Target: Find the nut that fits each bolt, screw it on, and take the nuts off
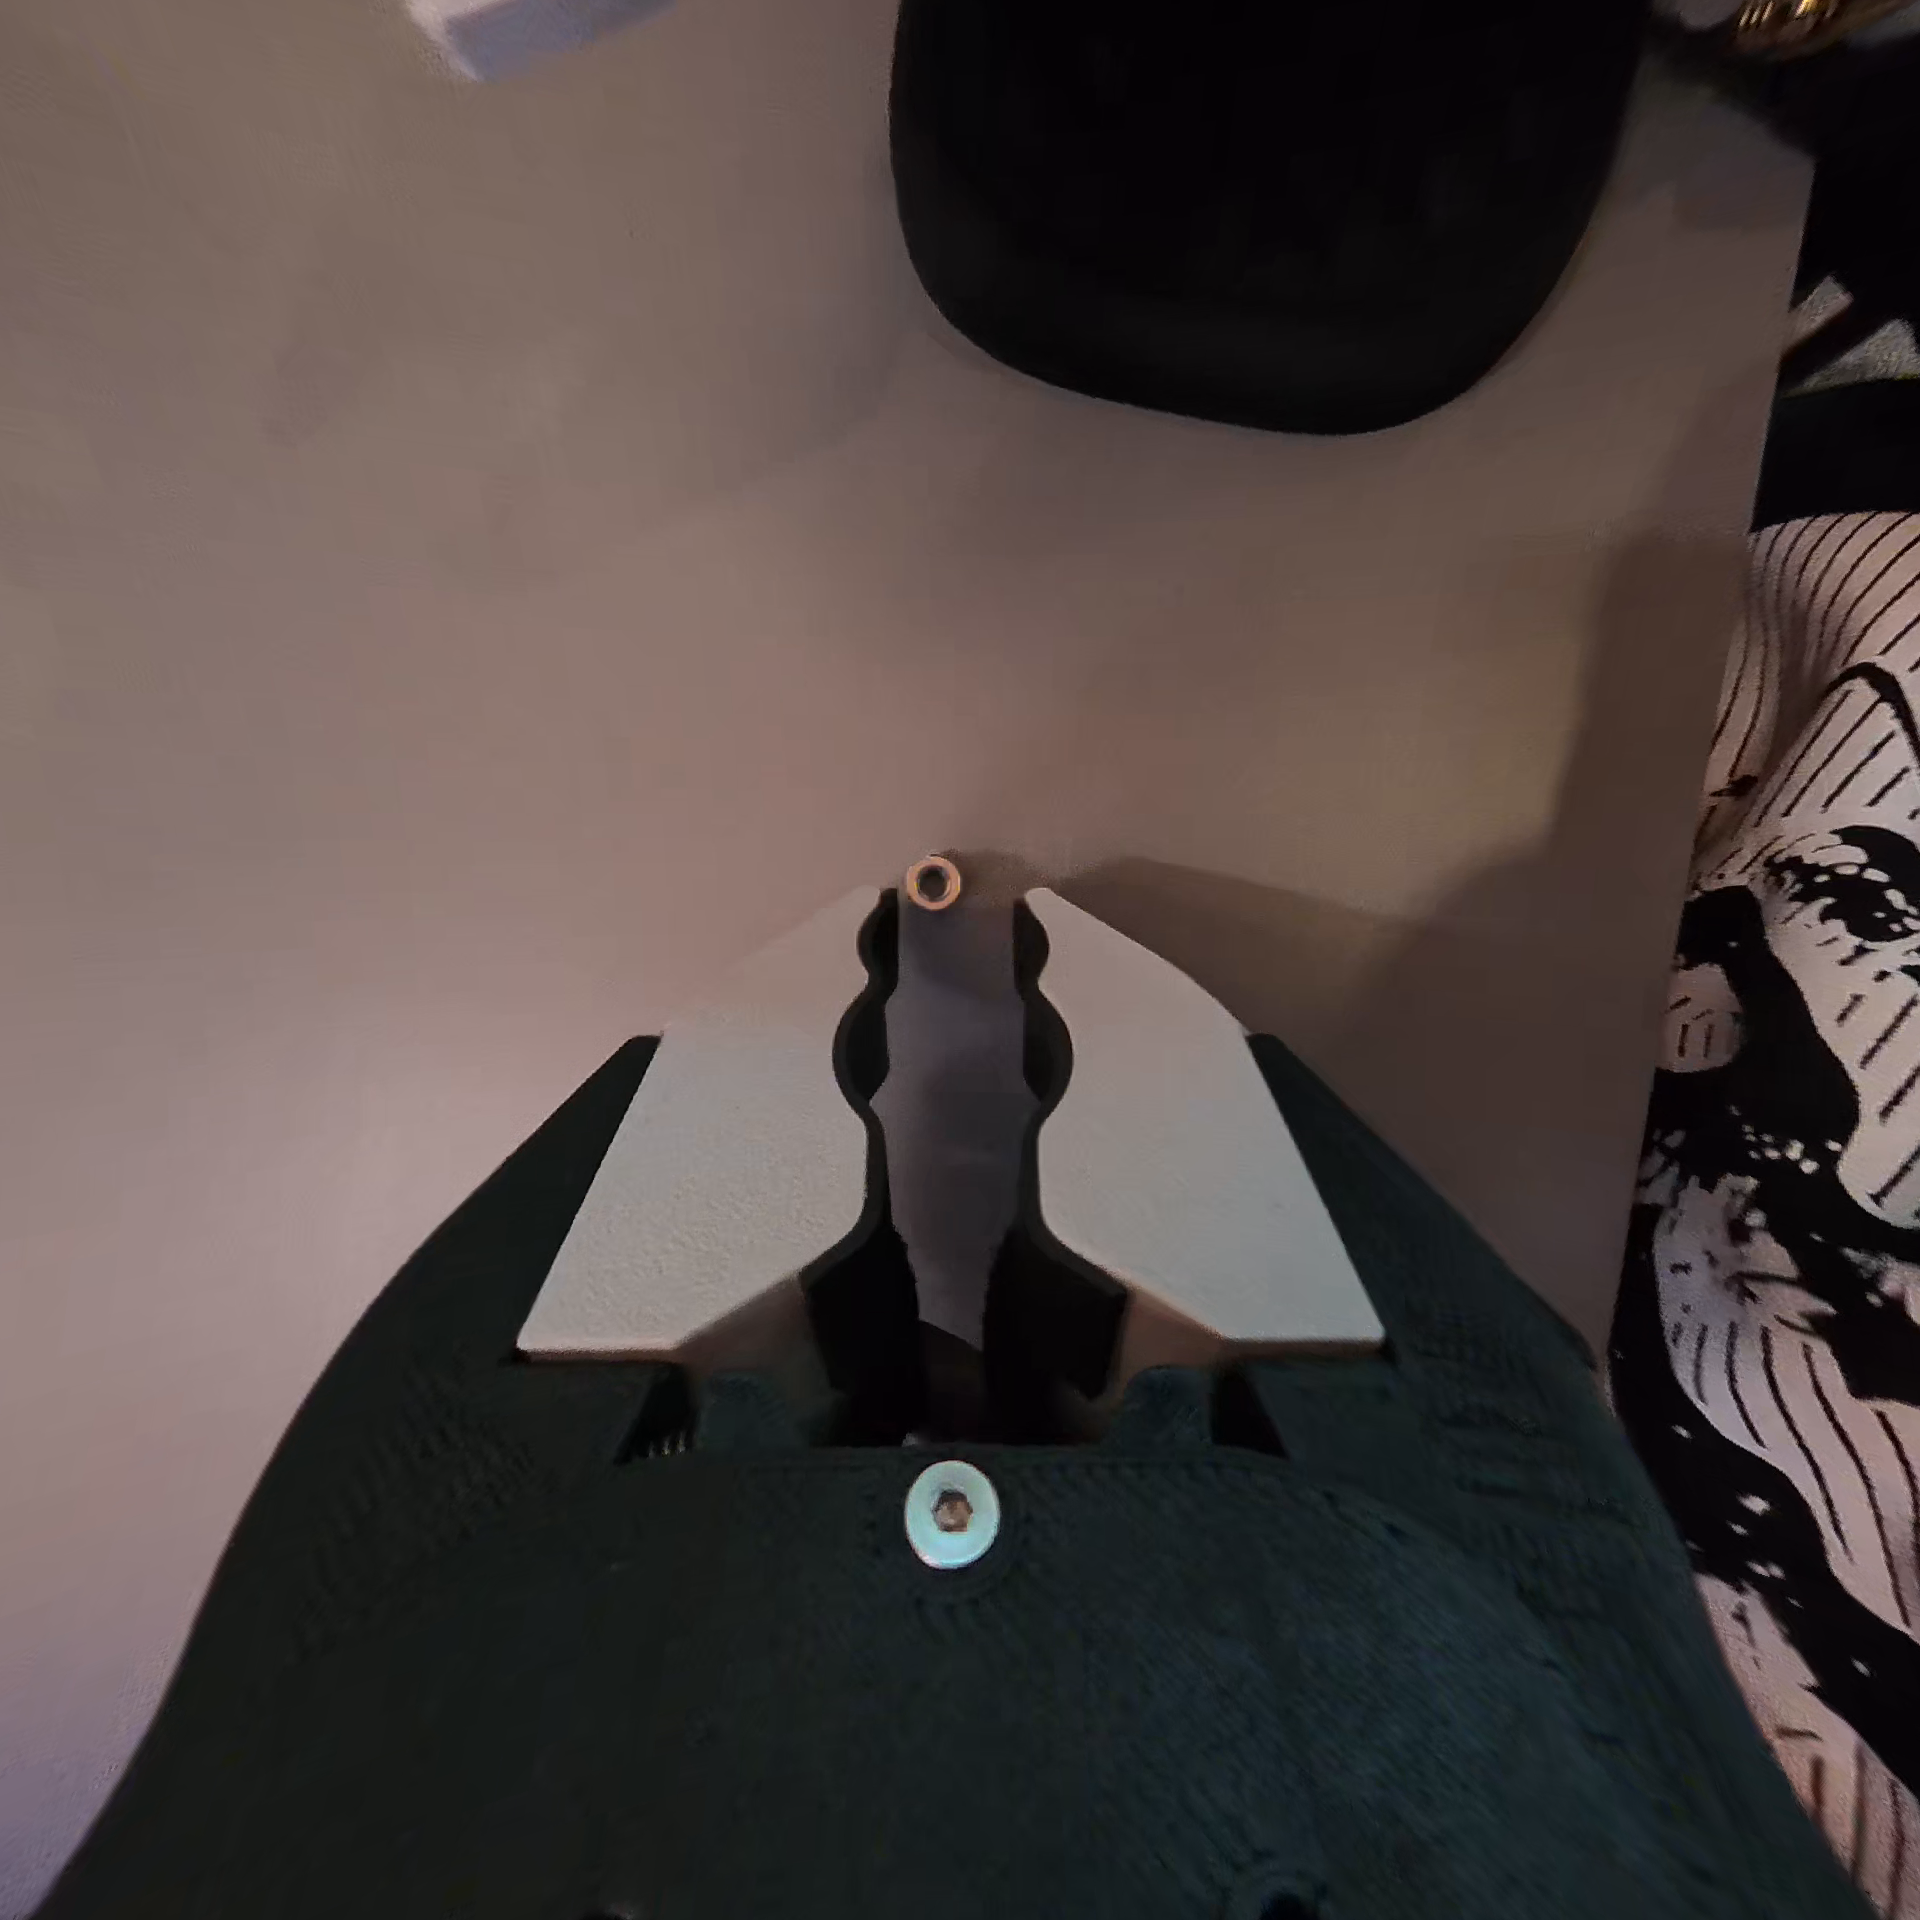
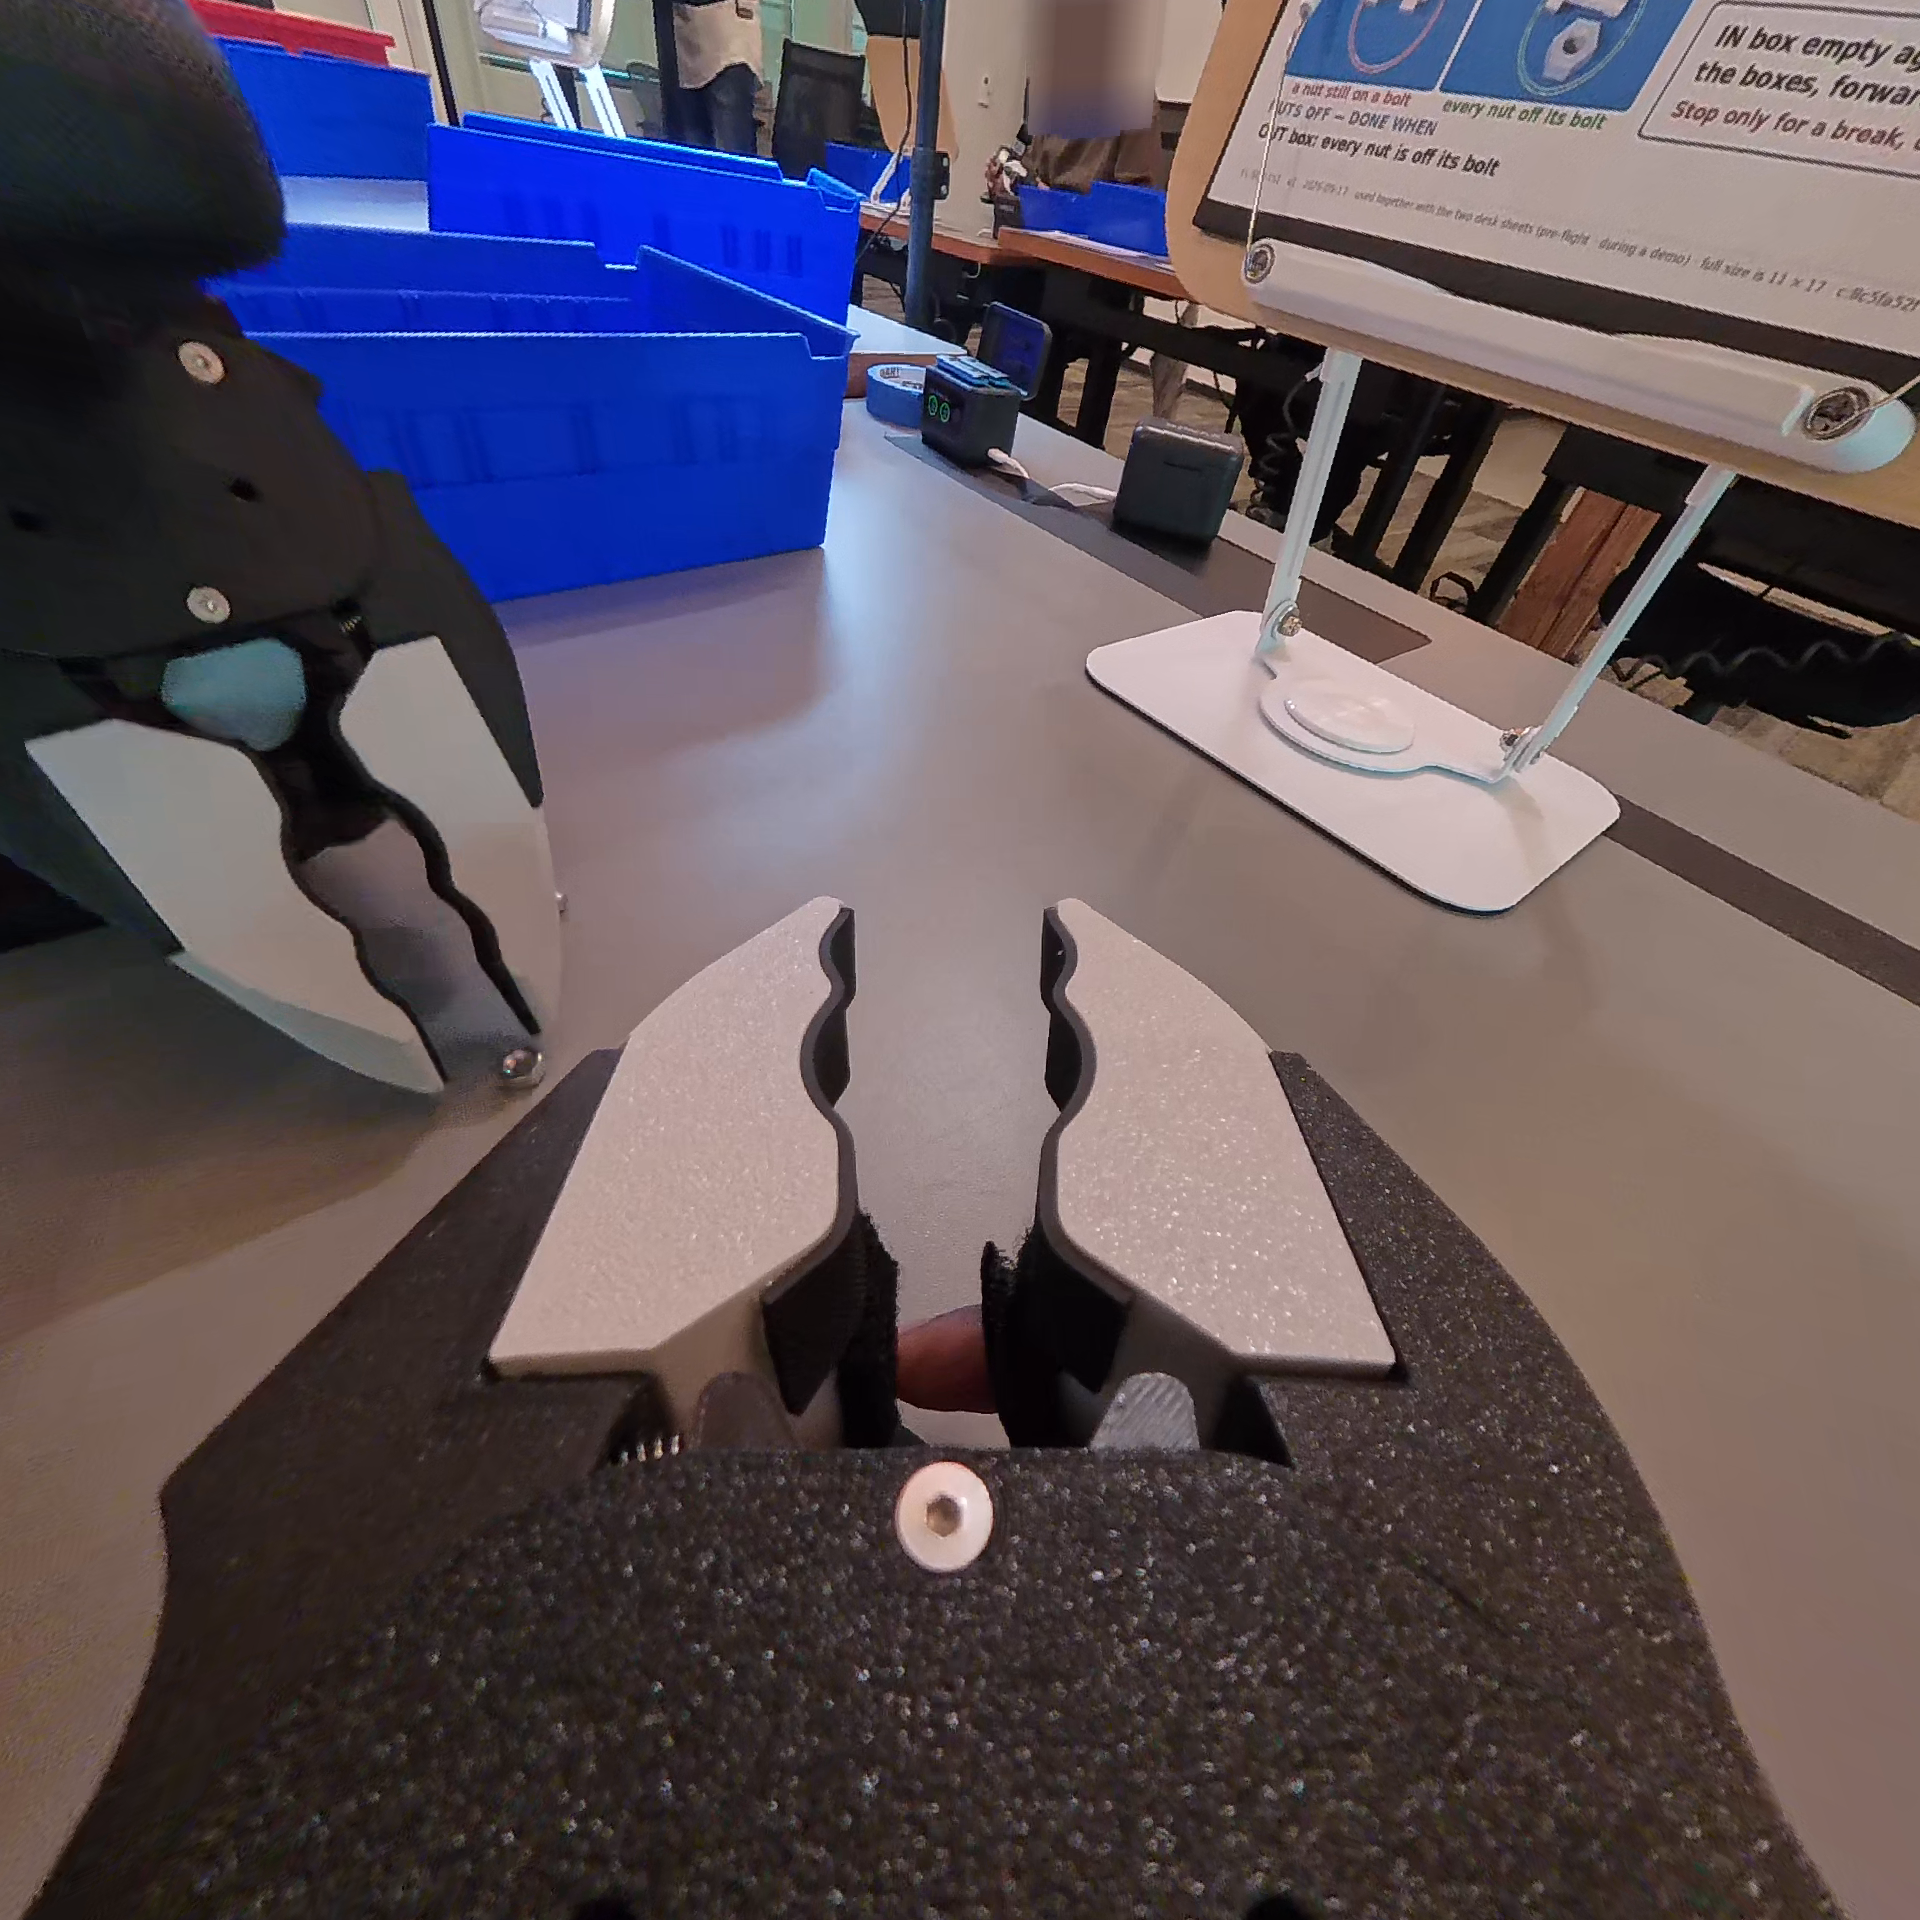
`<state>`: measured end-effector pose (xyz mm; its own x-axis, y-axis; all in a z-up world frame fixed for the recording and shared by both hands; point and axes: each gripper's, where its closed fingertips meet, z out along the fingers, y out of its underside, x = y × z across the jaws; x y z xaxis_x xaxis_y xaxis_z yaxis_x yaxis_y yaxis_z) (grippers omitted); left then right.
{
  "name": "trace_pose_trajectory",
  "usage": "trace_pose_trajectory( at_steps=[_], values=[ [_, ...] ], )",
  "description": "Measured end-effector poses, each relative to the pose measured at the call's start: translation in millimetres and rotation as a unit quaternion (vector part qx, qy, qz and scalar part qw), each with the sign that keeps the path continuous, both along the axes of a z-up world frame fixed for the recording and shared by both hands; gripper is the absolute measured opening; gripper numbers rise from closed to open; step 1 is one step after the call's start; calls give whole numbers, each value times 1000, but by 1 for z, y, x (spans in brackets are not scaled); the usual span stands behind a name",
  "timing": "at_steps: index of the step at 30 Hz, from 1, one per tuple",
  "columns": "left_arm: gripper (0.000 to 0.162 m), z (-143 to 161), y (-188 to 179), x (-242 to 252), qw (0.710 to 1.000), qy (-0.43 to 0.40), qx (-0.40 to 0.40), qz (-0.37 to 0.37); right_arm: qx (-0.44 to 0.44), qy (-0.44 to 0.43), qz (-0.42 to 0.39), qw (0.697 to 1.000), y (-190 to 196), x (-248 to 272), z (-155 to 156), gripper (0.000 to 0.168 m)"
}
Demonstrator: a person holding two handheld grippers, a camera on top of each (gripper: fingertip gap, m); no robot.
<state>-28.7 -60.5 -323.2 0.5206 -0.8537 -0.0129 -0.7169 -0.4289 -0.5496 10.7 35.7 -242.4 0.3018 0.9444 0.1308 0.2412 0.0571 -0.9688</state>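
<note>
A small metal nut (image 1: 932, 884) lies flat on the grey table (image 1: 416, 623), right at the tips of my left gripper (image 1: 954, 896) and close to its left finger. The left gripper points down at the table with its jaws a little apart and holds nothing. The right wrist view shows the same nut (image 2: 520, 1065) beside the tips of the left gripper (image 2: 483, 1055). My right gripper (image 2: 948, 914) is open and empty, low over the table to the right of the left one. No bolt is in view.
Blue bins (image 2: 582, 416) stand at the back left. A white stand (image 2: 1351, 769) holding an instruction sheet is at the right. Small dark devices (image 2: 1179, 478) sit behind. A black rounded object (image 1: 1247, 208) lies ahead of the left gripper. Patterned cloth (image 1: 1808, 1039) hangs past the table edge.
</note>
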Motion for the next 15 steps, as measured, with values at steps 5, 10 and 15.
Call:
trace_pose_trajectory(
  at_steps=[5, 10, 15],
  values=[
    [26, 15, -1, -38, 997, -4, 20, 71, 3, -6, 1, 1000, -1, -1, -1, 35],
    [25, 11, -6, -73, 991, 13, 23, 131, 4, -12, 2, 1000, -1, -2, -3, 35],
    [25, 3, -13, -84, 991, 31, 4, 127, 1, -11, 1, 1000, -1, -2, -3, 35]
  ],
)
